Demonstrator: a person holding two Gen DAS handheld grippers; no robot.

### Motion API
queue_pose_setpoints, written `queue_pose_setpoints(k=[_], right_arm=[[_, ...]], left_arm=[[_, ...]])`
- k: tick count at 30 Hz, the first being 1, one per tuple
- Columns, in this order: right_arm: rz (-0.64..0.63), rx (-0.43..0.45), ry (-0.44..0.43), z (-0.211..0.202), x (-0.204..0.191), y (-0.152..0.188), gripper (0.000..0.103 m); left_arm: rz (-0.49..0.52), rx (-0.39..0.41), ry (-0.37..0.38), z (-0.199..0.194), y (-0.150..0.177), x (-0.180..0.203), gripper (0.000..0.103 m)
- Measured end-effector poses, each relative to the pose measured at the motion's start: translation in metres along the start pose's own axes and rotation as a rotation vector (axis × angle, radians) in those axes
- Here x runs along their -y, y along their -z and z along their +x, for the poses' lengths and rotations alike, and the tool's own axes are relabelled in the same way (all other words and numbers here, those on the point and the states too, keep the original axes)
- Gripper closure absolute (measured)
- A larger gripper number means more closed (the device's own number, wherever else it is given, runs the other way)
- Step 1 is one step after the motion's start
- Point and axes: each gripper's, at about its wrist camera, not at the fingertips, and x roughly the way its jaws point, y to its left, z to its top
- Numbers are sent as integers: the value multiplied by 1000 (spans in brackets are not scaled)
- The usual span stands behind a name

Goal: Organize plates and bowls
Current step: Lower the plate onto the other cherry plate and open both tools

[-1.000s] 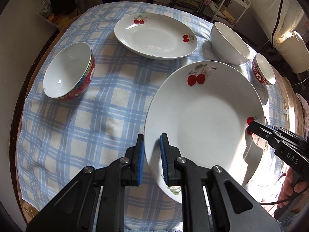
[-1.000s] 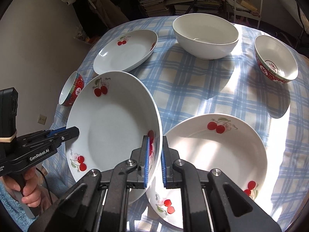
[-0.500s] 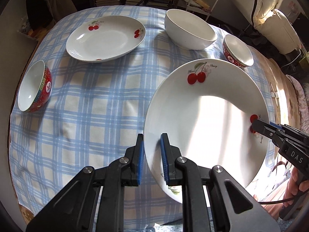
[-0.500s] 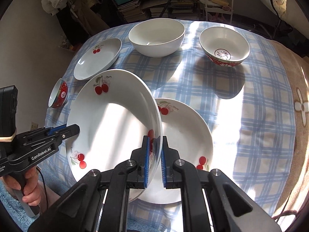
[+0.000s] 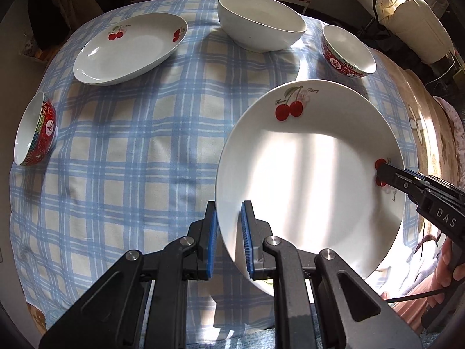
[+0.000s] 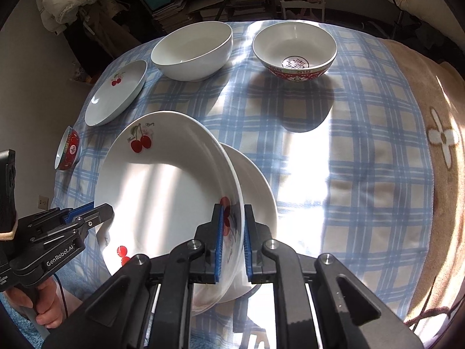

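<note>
Both tongs pinch the carried cherry plate (image 6: pixel 162 192): left tongs (image 5: pixel 228 240) on its left rim, right tongs (image 6: pixel 232 241) on its right. It has travelled rightward over the bench (image 6: pixel 334 151) and now overlaps the resting plate (image 6: pixel 255 192), ready for stacking.

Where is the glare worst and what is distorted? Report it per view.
Left wrist view: sun stripes wash out the held plate centre; the checked tablecloth bulges from fisheye. Right wrist view: glare bleaches the cloth right of the lower plate; the red-patterned bowl throws a hard shadow; corners vignette dark.
</note>
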Motion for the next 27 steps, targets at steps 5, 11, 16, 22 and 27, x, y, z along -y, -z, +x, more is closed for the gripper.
queue_pose_setpoints(k=[5, 11, 16, 22, 27], right_arm=[[12, -13, 24, 8, 6, 0, 88], [19, -32, 44, 21, 10, -4, 87], [14, -49, 63, 31, 11, -5, 86], [7, -43, 71, 33, 8, -6, 86], [-15, -26, 90, 33, 5, -7, 86]], left_arm=[[1, -10, -15, 7, -2, 6, 87], [5, -27, -32, 17, -2, 10, 87], [10, -44, -43, 27, 0, 11, 87], [16, -53, -55, 33, 0, 12, 87], [9, -49, -58, 36, 0, 12, 87]])
